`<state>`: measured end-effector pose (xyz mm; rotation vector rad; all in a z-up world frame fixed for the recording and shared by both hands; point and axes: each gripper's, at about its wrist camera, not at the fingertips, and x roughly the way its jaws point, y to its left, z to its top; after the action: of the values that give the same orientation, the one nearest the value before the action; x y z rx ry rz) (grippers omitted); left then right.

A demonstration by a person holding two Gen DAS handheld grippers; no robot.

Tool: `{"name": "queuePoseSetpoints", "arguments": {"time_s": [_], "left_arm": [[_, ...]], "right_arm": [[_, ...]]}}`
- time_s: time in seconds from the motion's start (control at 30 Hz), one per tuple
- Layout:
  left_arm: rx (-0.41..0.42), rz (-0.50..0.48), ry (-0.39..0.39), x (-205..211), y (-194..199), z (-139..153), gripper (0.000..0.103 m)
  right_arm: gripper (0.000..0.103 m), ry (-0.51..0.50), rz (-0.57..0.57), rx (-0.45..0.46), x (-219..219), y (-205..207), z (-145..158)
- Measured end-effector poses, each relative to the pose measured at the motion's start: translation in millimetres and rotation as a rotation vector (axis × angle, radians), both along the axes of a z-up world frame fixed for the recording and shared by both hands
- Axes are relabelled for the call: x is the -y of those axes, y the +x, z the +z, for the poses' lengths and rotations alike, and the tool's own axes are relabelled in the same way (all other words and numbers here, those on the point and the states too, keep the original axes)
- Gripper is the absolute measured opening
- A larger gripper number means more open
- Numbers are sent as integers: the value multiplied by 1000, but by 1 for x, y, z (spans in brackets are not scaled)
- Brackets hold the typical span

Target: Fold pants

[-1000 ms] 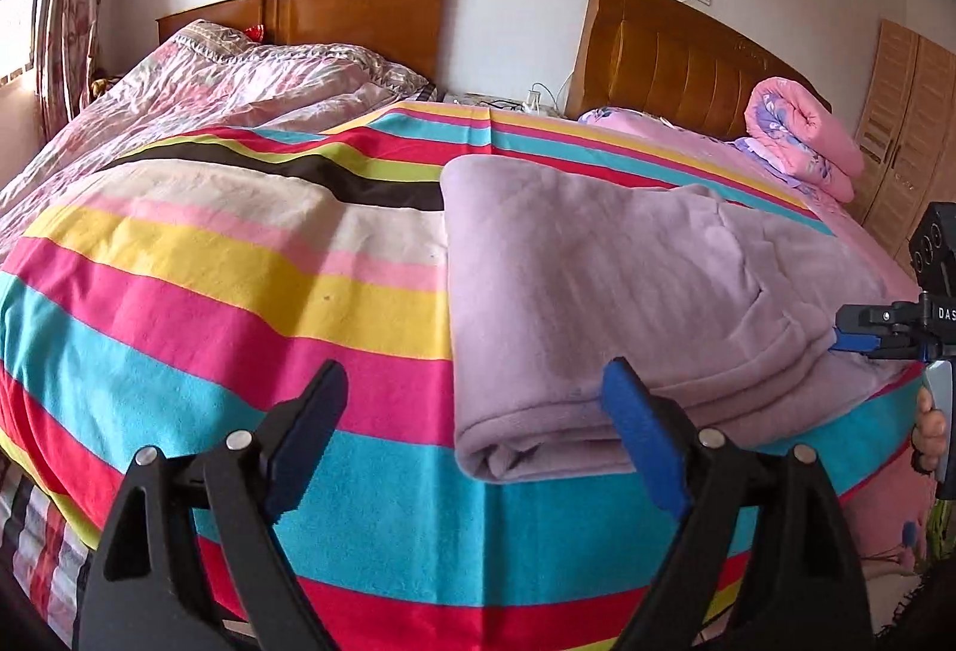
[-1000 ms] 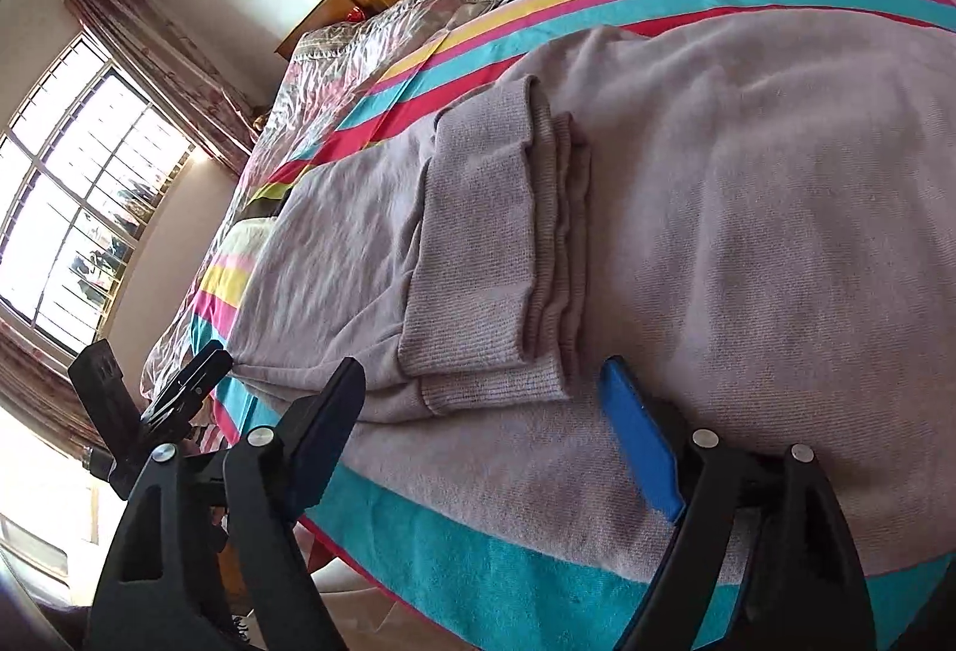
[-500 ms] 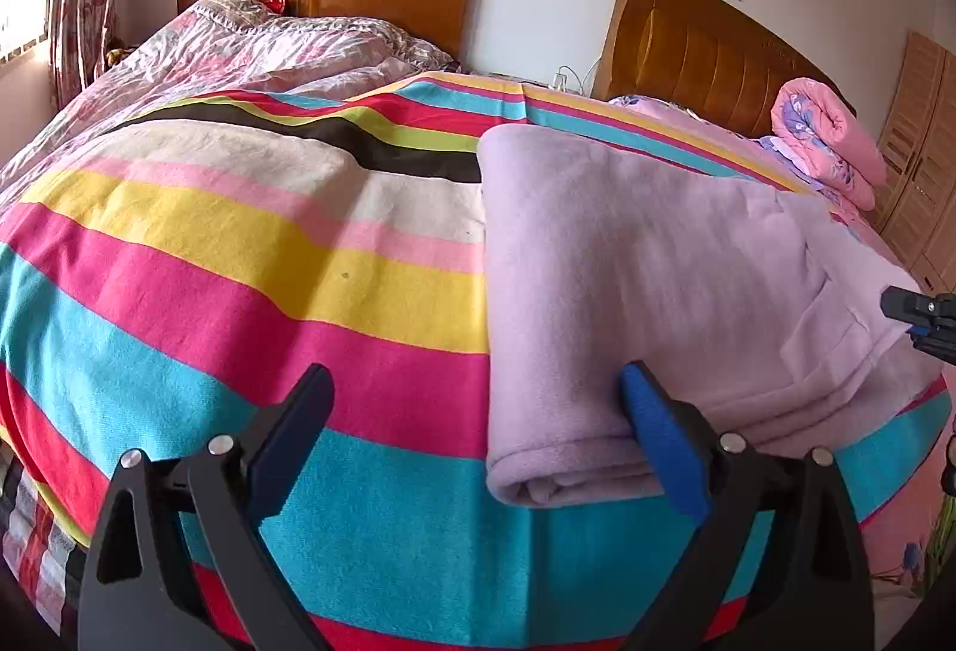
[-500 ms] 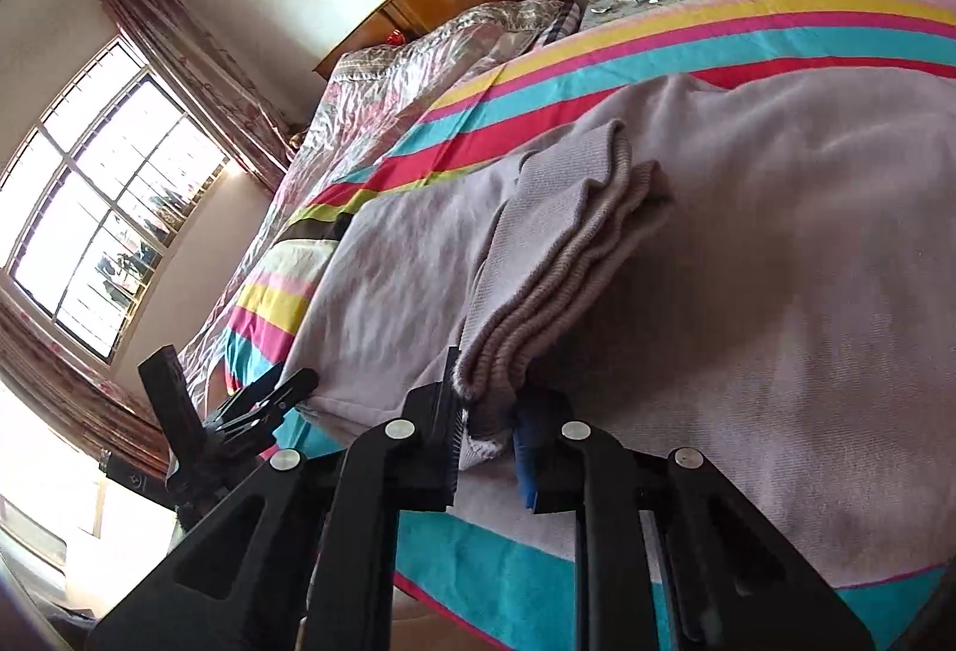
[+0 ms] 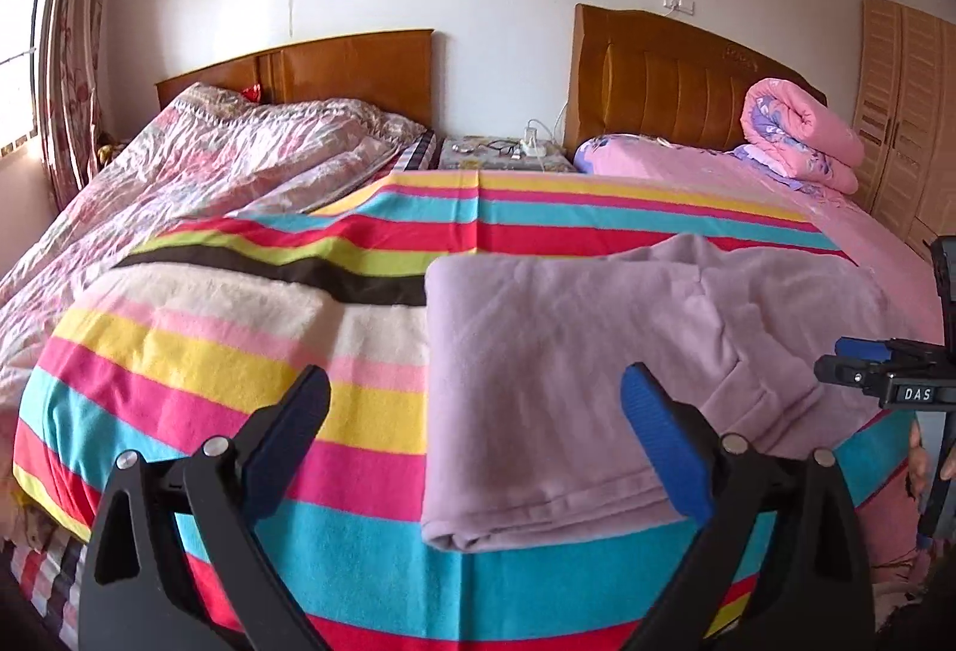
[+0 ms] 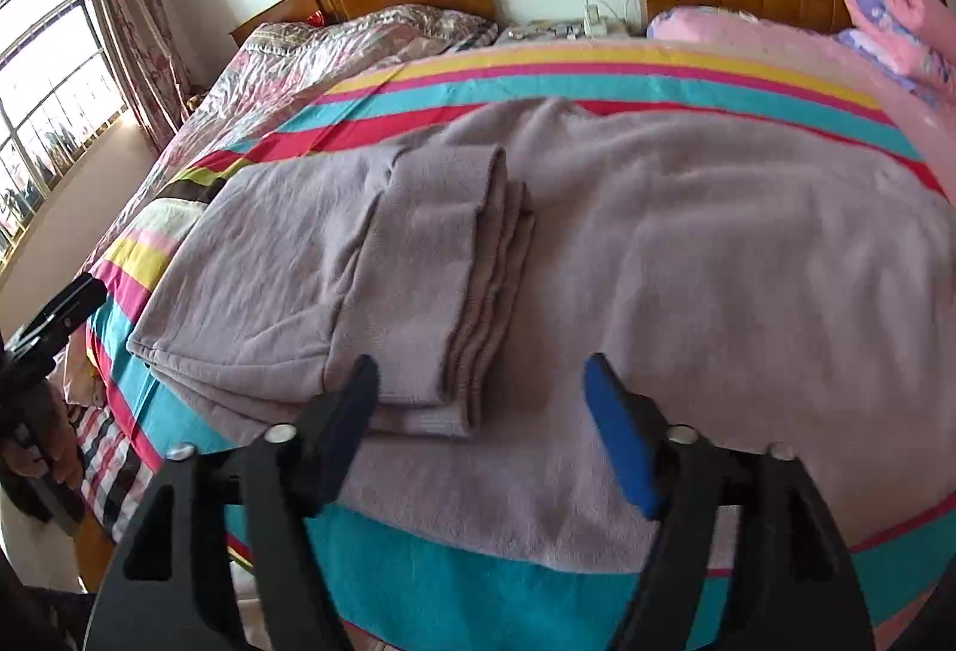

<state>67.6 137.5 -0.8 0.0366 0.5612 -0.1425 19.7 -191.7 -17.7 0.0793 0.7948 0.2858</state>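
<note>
Nearest the cameras, the left gripper (image 5: 475, 436) is spreading its jaws wide with nothing between them, and the right gripper (image 6: 481, 409) is opening too, its pads clear of the cloth. A half second ago the right jaws were pinching the cuff end; now that end is lying flat. Beyond them, the pants (image 6: 538, 256) are resting on the striped blanket (image 5: 251, 352), the legs doubled over. I judge one more fold is remaining.
</note>
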Motion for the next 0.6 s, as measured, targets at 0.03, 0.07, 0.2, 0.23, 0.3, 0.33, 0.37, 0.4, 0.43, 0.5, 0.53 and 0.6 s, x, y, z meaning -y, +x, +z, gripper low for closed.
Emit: {"name": "queuePoseSetpoints", "arguments": {"time_s": [0.03,0.07,0.2,0.23,0.3,0.33,0.37,0.4,0.43,0.5,0.53,0.6], "left_arm": [[25,-25,20,13,7,12,102],[39,-41,36,26,17,19,102],[-72,-139,-35,66,85,17,102],[-123,-125,-38,71,105,9,102],[-205,-94,-28,74,135,-13,102],[-233,-65,-6,73,145,-25,102],[-267,-29,18,69,154,-40,102],[-303,4,20,62,159,-53,101],[-329,18,-12,53,162,-65,101],[-310,17,-78,42,157,-66,101],[-295,26,-80,40,155,-64,101],[-299,34,-65,41,156,-68,101]], "right_arm": [[81,-31,27,23,-10,3,5],[81,-67,51,46,-18,7,9],[79,-126,180,77,-55,30,9],[79,-146,200,65,-63,37,5],[79,-179,233,47,-75,48,-5],[78,-208,235,11,-76,54,-16],[78,-226,217,-44,-74,60,-28],[79,-194,217,-34,-68,60,-32],[79,-171,229,-25,-64,58,-32],[79,-188,237,-34,-62,54,-31],[79,-200,235,-51,-61,54,-28],[79,-212,214,-58,-59,58,-17]]}}
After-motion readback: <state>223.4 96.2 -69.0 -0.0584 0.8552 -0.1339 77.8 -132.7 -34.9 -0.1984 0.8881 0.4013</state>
